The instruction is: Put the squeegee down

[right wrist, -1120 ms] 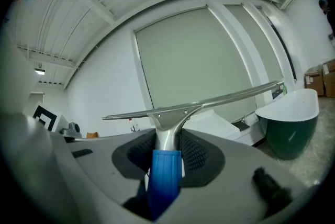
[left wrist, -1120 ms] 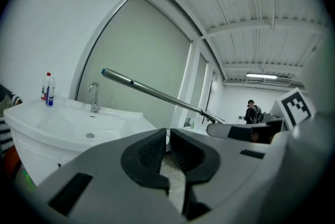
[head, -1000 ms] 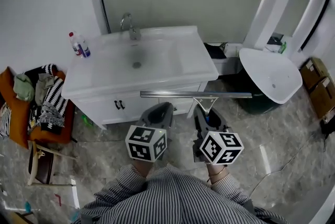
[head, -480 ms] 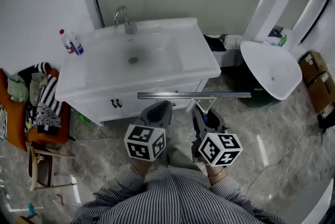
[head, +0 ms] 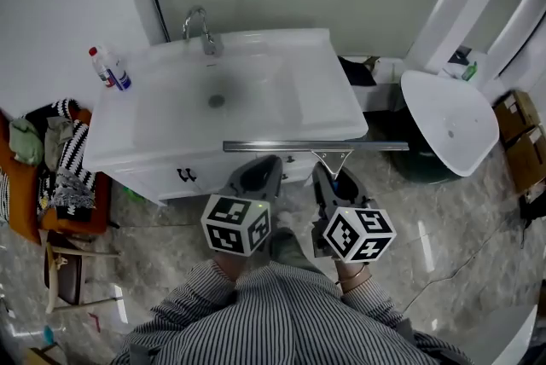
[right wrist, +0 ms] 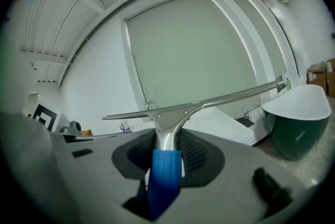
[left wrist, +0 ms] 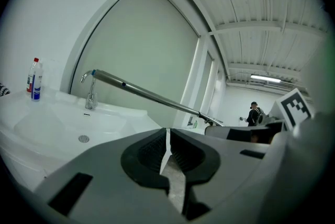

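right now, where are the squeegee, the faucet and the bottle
squeegee (head: 281, 147), head view, on the long metal blade bar
faucet (head: 213, 45), head view, on its base
bottle (head: 111, 75), head view, on its body, below the red cap

Head view: bright, flat light all over, no hard shadows. The white sink (head: 281, 90) nearly washes out, and the glossy floor (head: 171, 235) carries pale streaks of glare. Both gripper views: heavy fisheye, black corners, straight lines bowed twd the edges. Left gripper view: strip lamp (left wrist: 267, 78) glows far right; close foreground soft. Right gripper view: my squeegee (right wrist: 166, 113) has a pale sheen on the metal, and its blue grip is blurred at btm.
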`<state>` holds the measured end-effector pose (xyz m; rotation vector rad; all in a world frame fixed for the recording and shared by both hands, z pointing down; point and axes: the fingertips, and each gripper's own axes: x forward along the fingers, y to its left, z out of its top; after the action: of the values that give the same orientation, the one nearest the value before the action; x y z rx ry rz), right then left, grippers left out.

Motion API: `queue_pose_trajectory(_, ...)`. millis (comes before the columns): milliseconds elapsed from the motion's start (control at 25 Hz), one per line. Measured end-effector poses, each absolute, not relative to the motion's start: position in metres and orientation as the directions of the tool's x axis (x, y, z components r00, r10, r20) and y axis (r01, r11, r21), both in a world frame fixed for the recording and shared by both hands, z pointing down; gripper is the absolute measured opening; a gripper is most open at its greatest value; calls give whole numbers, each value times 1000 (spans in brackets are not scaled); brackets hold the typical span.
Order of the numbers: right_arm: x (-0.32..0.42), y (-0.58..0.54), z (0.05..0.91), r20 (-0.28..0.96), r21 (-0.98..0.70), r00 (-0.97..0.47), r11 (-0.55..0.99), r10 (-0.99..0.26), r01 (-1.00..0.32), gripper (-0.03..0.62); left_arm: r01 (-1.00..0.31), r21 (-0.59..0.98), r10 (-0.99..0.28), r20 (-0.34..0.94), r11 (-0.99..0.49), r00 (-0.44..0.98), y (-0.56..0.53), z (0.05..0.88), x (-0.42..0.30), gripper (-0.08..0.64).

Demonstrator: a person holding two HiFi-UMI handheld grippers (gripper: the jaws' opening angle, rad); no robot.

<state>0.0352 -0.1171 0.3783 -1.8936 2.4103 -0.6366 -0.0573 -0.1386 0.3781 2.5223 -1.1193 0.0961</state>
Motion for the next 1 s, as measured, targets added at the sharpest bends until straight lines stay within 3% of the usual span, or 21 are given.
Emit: queue_pose_trajectory(1000,119,-365,361,211,-303,-332,261,-920,-917,118,-767,290,-749,194,-573,633,-378,362,28,31)
